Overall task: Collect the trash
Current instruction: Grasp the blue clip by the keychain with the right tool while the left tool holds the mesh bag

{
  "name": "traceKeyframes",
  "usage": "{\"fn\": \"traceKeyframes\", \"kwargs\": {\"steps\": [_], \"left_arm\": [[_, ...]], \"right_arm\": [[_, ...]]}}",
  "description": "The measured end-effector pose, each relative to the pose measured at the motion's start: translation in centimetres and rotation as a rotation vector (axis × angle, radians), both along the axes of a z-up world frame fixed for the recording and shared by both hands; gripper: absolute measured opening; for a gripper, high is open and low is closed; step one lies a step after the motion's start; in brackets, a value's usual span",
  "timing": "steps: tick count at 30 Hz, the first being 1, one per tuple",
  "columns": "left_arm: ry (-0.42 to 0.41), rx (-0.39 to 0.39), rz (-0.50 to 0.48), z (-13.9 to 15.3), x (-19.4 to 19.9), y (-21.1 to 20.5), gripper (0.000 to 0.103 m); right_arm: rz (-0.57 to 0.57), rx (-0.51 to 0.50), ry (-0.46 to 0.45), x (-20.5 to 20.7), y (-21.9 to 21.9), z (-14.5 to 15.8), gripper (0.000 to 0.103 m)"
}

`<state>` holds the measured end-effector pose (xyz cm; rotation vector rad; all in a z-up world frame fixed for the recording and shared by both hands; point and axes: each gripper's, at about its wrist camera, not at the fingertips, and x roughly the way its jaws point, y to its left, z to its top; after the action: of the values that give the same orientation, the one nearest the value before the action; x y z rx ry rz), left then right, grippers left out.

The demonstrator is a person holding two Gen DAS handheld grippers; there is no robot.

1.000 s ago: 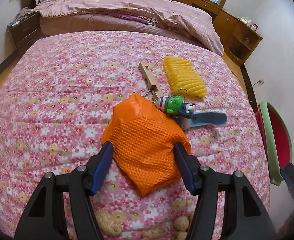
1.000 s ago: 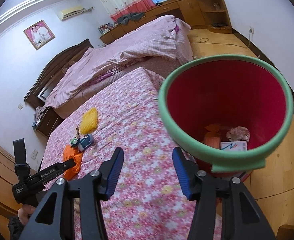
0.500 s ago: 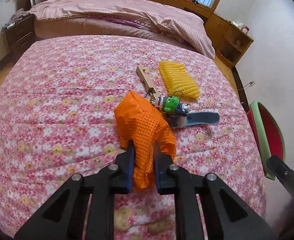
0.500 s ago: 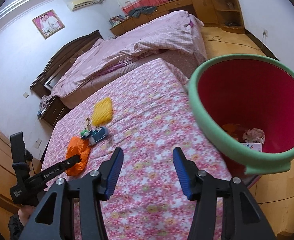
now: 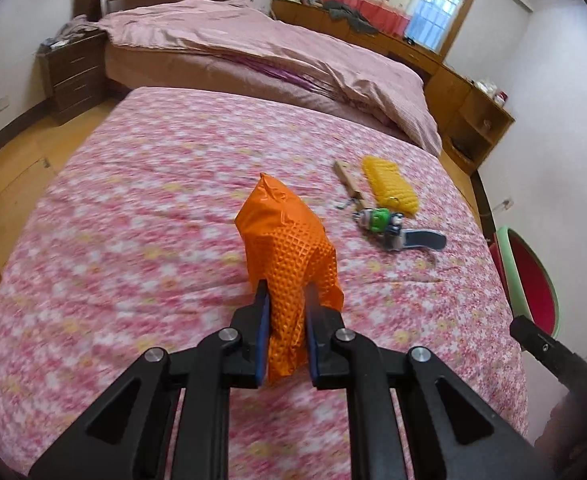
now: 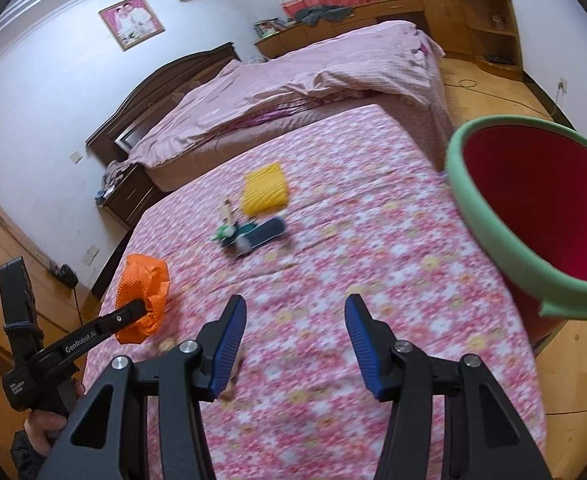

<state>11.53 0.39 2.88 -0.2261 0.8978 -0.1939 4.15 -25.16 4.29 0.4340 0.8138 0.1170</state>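
Observation:
An orange embossed plastic bag (image 5: pixel 289 248) hangs above the pink flowered bedspread (image 5: pixel 153 220), pinched in my left gripper (image 5: pixel 285 296), which is shut on its lower end. The right wrist view shows the same bag (image 6: pixel 143 296) at the left, held by that left gripper (image 6: pixel 141 308) clear of the cover. My right gripper (image 6: pixel 295 320) stands open over the bedspread (image 6: pixel 353 240) with nothing between its blue pads. A red bin with a green rim (image 6: pixel 533 216) stands off the bed's right side, seen edge-on as the bin (image 5: pixel 533 276) in the left wrist view.
On the bedspread lie a yellow ribbed pouch (image 5: pixel 389 186), a wooden stick (image 5: pixel 349 182), a green toy keychain (image 5: pixel 379 218) and a blue piece (image 5: pixel 425 240). Small brown lumps (image 6: pixel 165 345) sit near the front edge. A larger bed (image 5: pixel 273 56), nightstand (image 5: pixel 73 76) and wooden cabinets (image 5: pixel 473 116) lie beyond.
My left gripper closed on the orange bag and lifted it off the bedspread. The right gripper swung left, so the bin slid toward the right edge of its view.

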Motion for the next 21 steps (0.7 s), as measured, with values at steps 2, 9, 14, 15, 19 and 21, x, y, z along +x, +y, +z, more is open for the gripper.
{"fn": "traceKeyframes", "kwargs": {"steps": [2,9,14,15,19,21], "left_arm": [[-0.003,-0.003,0.018,0.1,-0.8,1.0,0.015],[-0.007,-0.026,0.082,-0.1,-1.3,4.2,0.015],[-0.006,-0.033,0.102,-0.4,-0.9,5.3,0.014],[-0.005,-0.034,0.103,-0.5,-0.7,5.3,0.014],[-0.003,-0.036,0.102,-0.7,0.2,5.3,0.014],[0.002,-0.036,0.099,-0.9,0.8,5.1,0.014]], "right_arm": [[0.022,-0.007,0.003,-0.1,1.0,-0.1,0.055],[0.08,-0.058,0.017,1.4,4.1,-0.4,0.055],[0.075,-0.069,0.022,4.3,4.4,-1.0,0.055],[0.07,-0.073,0.023,5.0,4.3,-1.1,0.055],[0.049,-0.082,0.031,7.5,3.7,-1.9,0.055],[0.038,-0.08,0.029,8.7,3.3,-2.4,0.055]]}}
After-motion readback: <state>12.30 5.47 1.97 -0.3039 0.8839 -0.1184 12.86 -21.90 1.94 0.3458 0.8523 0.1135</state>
